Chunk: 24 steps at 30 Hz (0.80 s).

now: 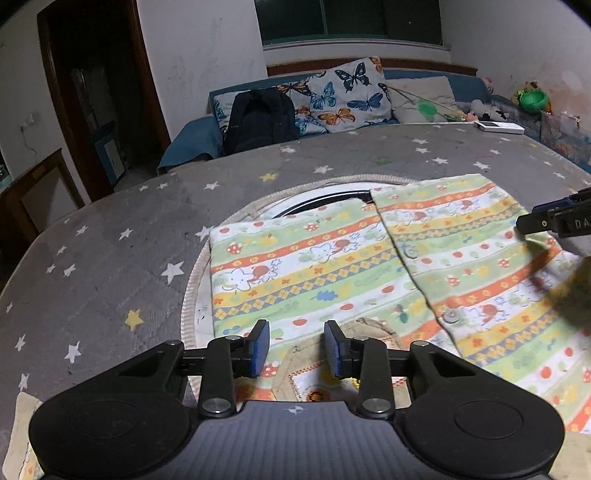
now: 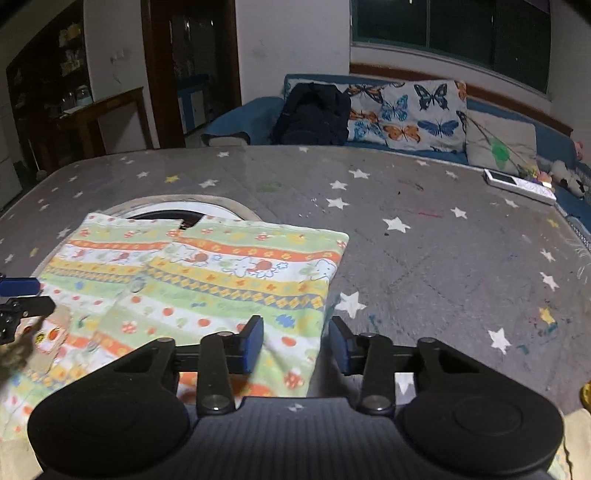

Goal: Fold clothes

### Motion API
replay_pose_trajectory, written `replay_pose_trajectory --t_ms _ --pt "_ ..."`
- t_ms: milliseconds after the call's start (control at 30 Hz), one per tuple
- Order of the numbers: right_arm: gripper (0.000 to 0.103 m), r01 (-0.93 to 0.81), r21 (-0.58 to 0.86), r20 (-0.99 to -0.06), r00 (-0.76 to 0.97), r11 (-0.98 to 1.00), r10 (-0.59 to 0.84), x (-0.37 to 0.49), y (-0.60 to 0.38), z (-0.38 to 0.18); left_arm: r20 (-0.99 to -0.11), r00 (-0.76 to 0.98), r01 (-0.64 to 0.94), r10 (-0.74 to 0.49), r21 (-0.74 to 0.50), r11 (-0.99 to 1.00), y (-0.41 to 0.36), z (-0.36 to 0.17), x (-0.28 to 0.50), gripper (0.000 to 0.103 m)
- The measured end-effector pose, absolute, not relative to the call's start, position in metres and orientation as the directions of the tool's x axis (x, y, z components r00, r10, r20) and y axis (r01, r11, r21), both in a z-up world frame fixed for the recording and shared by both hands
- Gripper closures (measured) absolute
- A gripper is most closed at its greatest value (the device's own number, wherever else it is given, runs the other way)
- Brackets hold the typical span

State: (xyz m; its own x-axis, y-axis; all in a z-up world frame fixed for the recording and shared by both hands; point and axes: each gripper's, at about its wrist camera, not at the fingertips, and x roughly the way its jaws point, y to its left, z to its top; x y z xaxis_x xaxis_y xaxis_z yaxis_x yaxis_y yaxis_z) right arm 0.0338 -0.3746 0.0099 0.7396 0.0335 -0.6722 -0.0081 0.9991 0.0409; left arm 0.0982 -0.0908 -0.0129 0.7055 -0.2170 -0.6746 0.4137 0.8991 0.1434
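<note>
A striped, cartoon-printed children's garment is lying spread on a grey star-patterned worktop, partly covering a round rope-edged mat beneath it. The left hand-held gripper is hovering over the garment's near edge with its blue pads parted and nothing between them; a brown-trimmed collar piece is showing directly under its jaws. Ahead and to its right, two round buttons are sitting along the overlapping front flap.

The right hand-held gripper is poised at the garment's right-hand edge, its jaws also spread wide and empty, one pad over the cloth and the other over bare worktop. The opposite tool is reaching into each view from the side: blurred at the far right of the left camera, and at the far left of the right camera.

To the right of the right hand-held gripper, the star-printed surface is stretching away unoccupied as far as a white remote control lying near the far right edge. Beyond the far edge of the worktop, a blue sofa is carrying a black backpack, a butterfly-print pillow, a plain beige cushion and soft toys. A dark wooden doorway is standing ahead and to the left of the left hand-held gripper, with a dark window above the sofa.
</note>
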Motion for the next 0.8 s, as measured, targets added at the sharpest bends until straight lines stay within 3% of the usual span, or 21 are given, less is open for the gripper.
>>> replay_pose_trajectory --t_ms 267,433,600,800 --pt "0.095 -0.031 0.014 -0.666 0.745 0.999 0.033 0.047 -0.365 0.004 -0.654 0.735 0.397 -0.178 0.203 0.895 -0.094 -0.016 0.101 0.072" --pt "0.095 -0.035 0.002 -0.657 0.753 0.999 0.028 0.055 -0.362 0.002 -0.647 0.746 0.364 -0.158 0.198 0.910 -0.089 -0.017 0.107 0.073" --pt "0.085 -0.040 -0.011 -0.654 0.756 0.999 0.023 0.049 -0.361 0.001 -0.642 0.754 0.342 -0.140 0.202 0.918 -0.087 -0.017 0.109 0.072" --pt "0.085 -0.092 -0.050 -0.646 0.762 0.995 0.038 0.018 -0.355 0.002 -0.614 0.772 0.371 -0.161 0.231 0.899 -0.092 -0.011 0.084 0.071"
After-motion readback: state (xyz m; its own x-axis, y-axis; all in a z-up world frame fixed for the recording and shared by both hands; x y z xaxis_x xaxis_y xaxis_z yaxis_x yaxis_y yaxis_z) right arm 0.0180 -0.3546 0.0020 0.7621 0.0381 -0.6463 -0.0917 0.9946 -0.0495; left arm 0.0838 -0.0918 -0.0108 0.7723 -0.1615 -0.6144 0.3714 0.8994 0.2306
